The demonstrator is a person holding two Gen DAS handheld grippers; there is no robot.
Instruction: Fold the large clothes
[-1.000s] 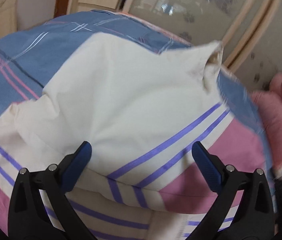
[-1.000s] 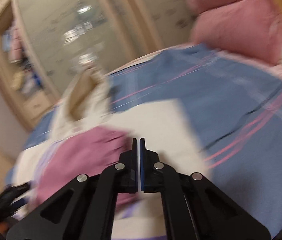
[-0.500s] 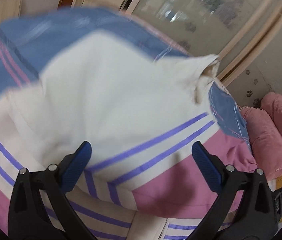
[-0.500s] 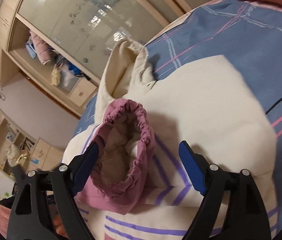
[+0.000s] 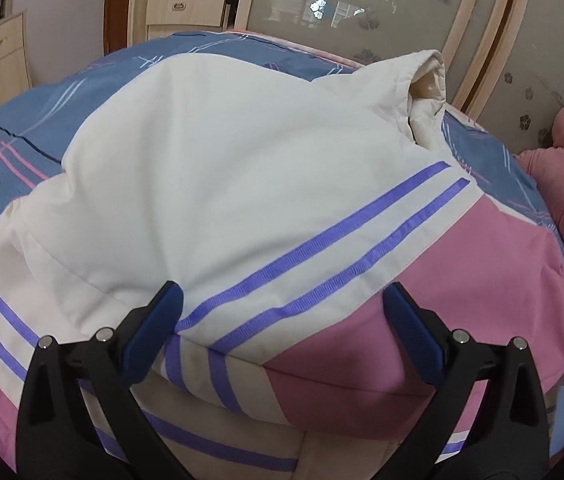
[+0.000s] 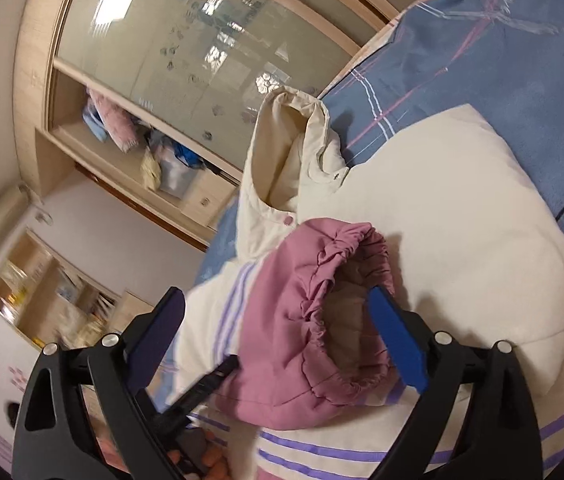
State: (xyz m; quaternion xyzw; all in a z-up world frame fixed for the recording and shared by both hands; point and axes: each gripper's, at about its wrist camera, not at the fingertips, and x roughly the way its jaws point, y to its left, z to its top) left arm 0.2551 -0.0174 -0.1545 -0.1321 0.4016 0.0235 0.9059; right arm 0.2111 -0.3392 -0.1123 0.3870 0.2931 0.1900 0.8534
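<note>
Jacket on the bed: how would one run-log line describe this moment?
jacket: on bed, sleeve folded over | left gripper: open | right gripper: open, at cuff

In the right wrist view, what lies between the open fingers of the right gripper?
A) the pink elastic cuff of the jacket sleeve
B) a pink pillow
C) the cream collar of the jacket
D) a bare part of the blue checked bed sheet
A: the pink elastic cuff of the sleeve lies between the spread fingers of the right gripper, ungripped.

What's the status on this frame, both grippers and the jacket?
Left gripper open, over folded sleeve. Right gripper open, pink cuff between its fingers, ungripped. Jacket lying on bed. Nothing obstructing.
</note>
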